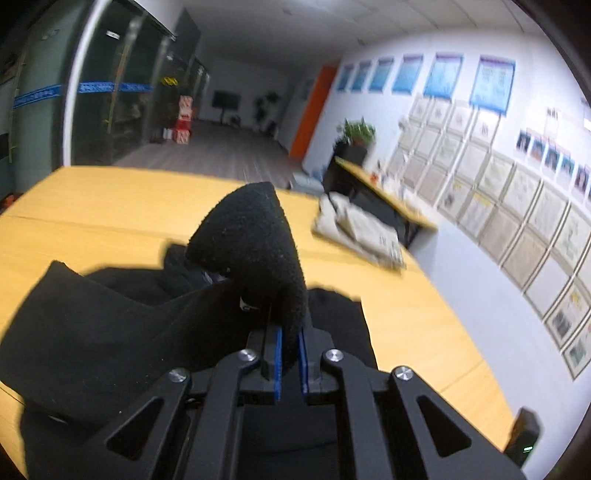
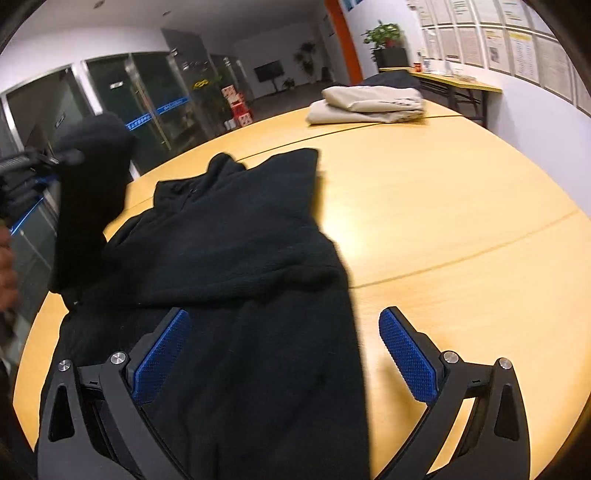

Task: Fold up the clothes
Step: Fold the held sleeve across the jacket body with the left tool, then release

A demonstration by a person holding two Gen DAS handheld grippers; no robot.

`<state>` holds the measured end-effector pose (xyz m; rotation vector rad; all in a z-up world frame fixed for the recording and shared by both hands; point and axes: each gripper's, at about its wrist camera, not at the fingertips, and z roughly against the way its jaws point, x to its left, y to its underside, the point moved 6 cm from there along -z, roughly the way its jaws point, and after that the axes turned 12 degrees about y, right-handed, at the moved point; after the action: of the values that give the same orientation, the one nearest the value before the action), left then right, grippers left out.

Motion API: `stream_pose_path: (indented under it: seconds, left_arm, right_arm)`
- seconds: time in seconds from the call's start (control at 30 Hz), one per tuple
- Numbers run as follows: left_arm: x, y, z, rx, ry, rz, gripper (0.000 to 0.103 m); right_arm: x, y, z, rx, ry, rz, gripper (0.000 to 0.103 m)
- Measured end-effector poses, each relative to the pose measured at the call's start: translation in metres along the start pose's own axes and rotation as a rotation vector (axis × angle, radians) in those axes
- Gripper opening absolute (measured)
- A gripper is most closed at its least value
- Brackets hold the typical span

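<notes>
Left wrist view is showing the left claw point(image 1: 290, 354) pinching a sleeve of the black fleece point(image 2: 229, 236) lying on the surface point(image 2: 443, 221); the right claw point(image 2: 284, 350) is hanging wide. The thick nap may be slipping free.

Garments: 2 kinds. 1 black fleece point(image 2: 236, 251) spread on the counter point(image 2: 461, 206), w/ 1 sleeve point(image 1: 255, 240) lifted. 1 beige folded pile point(image 2: 369, 101) at the far side; looks like 2 pcs stacked, can't tell for sure. Grippers: 2, left gripper point(image 1: 290, 350) and right gripper point(image 2: 284, 350). Counters: 1 big one, plus 1 side table point(image 2: 461, 83) by the wall. Potted plants: 1 point(image 2: 386, 35) on that table; others further back are too blurry to count.
</notes>
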<state>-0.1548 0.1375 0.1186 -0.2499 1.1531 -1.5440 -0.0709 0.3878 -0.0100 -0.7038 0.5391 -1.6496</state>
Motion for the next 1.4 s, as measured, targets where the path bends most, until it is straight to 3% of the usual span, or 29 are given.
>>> stream_pose_path:
  seconds: [0.23,0.4,0.5,0.63,0.8,0.87,0.93,0.97,1.07,1.2,1.27,1.33,1.4]
  left_arm:
    - [-0.014,0.055,-0.065,0.140,-0.035,-0.020,0.007]
    - [-0.036,0.064,-0.072,0.126,-0.036,-0.068,0.008]
    - [-0.046,0.053,-0.084,0.110,-0.024,-0.080,0.008]
    - [-0.058,0.073,-0.102,0.193,-0.001,-0.163,0.022]
    - [-0.054,0.109,-0.081,0.257,0.039,-0.274,0.028]
    - [-0.039,0.118,-0.050,0.228,0.049,-0.308,0.040]
    - [-0.014,0.122,-0.016,0.183,0.050,-0.310,0.059]
    - [0.004,0.119,-0.001,0.158,0.038,-0.294,0.062]
    - [0.069,0.110,0.023,0.116,-0.064,-0.224,0.073]
    - [0.175,0.108,0.026,0.155,-0.211,-0.062,0.069]
    - [0.216,0.106,0.028,0.153,-0.113,0.157,0.057]
    - [0.233,0.100,0.033,0.125,-0.099,0.216,0.040]
    - [0.242,0.100,0.034,0.137,-0.102,0.233,0.031]
  right_arm:
    - [-0.026,0.011,0.008,0.006,0.013,-0.055,0.103]
    - [-0.022,0.010,0.011,-0.008,-0.001,-0.056,0.103]
    - [-0.018,0.009,0.013,-0.018,-0.006,-0.049,0.103]
    - [-0.021,0.012,0.009,-0.001,0.001,-0.066,0.103]
    - [-0.021,0.011,0.006,0.012,0.006,-0.066,0.103]
    - [-0.017,0.006,0.006,0.007,0.000,-0.062,0.103]
    - [-0.008,-0.003,0.006,-0.002,-0.015,-0.055,0.103]
    - [-0.003,-0.008,0.005,-0.007,-0.024,-0.050,0.103]
    - [0.018,-0.025,0.000,-0.026,-0.041,-0.020,0.103]
    - [0.055,-0.052,-0.013,-0.043,-0.083,0.015,0.103]
    - [0.073,-0.056,-0.030,-0.026,-0.077,0.054,0.103]
    - [0.089,-0.057,-0.050,0.001,-0.062,0.096,0.103]
    - [0.105,-0.058,-0.070,0.028,-0.047,0.139,0.103]
